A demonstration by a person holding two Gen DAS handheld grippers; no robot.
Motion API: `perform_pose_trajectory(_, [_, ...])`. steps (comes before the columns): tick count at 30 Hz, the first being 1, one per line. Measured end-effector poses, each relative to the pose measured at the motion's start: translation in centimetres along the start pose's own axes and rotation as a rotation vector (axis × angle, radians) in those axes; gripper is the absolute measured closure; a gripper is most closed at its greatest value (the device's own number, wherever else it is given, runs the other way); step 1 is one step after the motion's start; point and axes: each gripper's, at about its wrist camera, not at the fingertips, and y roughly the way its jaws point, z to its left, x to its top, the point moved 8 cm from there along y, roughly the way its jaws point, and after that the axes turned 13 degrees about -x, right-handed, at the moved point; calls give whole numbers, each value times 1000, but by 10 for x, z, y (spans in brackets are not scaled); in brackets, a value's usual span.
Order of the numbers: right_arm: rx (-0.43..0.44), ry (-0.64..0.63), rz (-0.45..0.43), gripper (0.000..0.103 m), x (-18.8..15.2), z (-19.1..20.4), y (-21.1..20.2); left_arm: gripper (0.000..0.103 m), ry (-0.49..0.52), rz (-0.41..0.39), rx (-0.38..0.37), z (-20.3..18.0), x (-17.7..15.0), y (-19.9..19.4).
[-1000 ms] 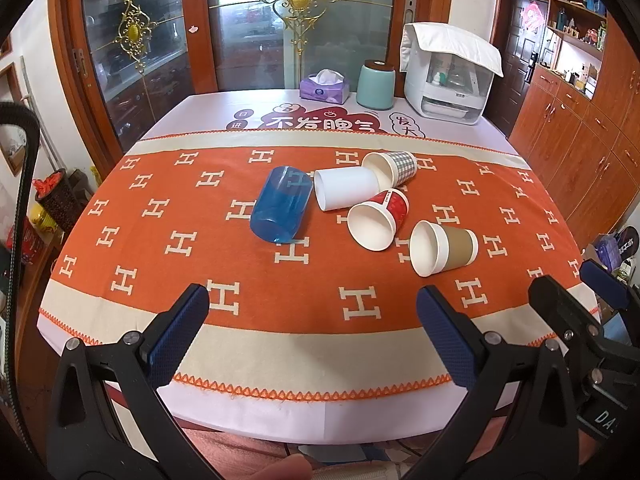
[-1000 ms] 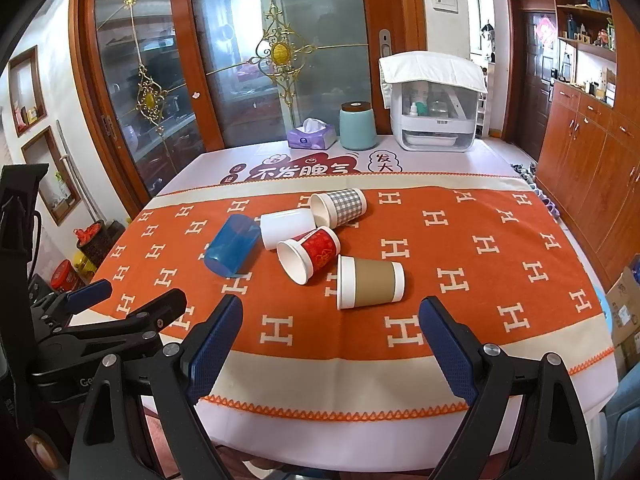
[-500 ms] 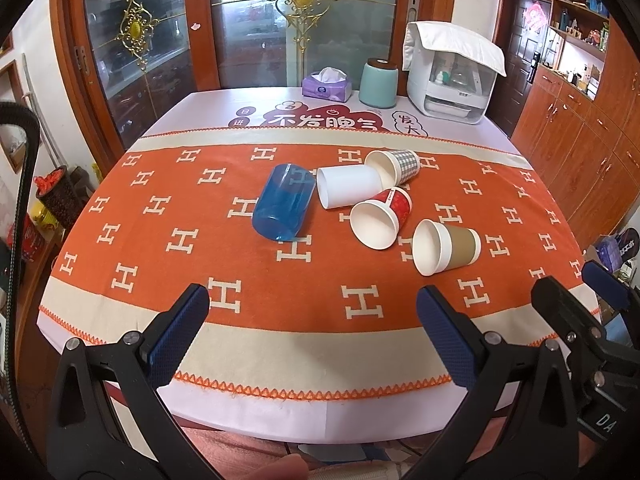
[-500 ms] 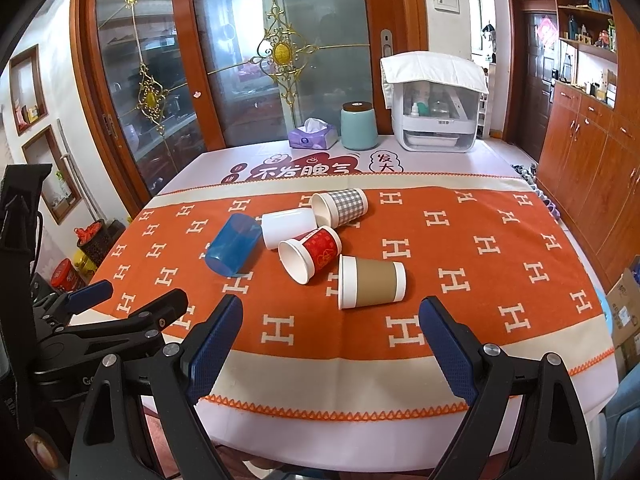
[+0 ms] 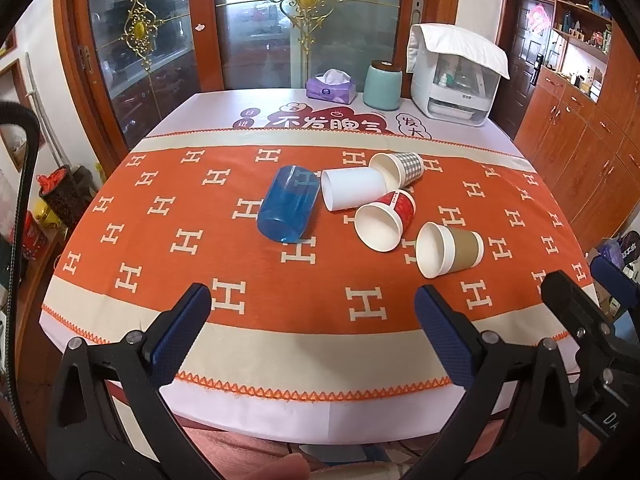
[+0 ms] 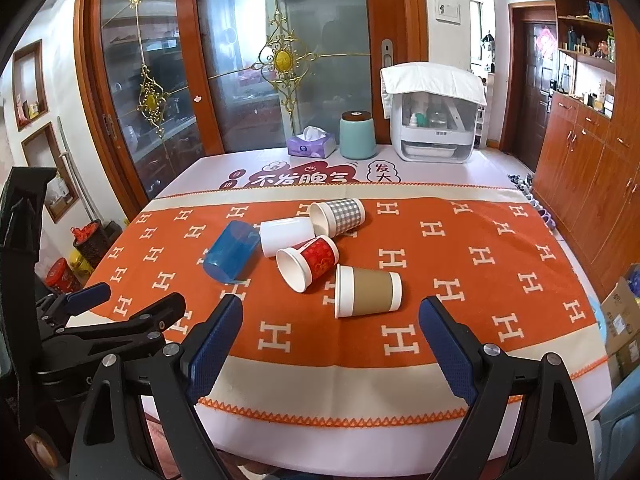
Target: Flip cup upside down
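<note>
Five cups lie on their sides on the cloth-covered worktop [image 5: 120, 208]: a translucent blue plastic cup [image 5: 289, 209], four paper cups [image 5: 448, 249]. Both grippers' [image 5: 310, 312] [image 6: 330, 330] textured jaws gape, released.

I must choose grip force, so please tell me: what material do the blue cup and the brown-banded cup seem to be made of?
The blue cup looks like translucent glossy plastic: the cloth's H pattern shows through its wall. The brown-banded cup looks like matte paper, with a rolled white rim and a brown sleeve, so it probably crushes easily. Both lie on their sides.
</note>
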Motion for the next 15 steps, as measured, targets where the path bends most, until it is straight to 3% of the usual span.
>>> perform_pose_trajectory(15, [4,-8,-12,12,11,-1,-4,5,-5,5,19,5,8,-2])
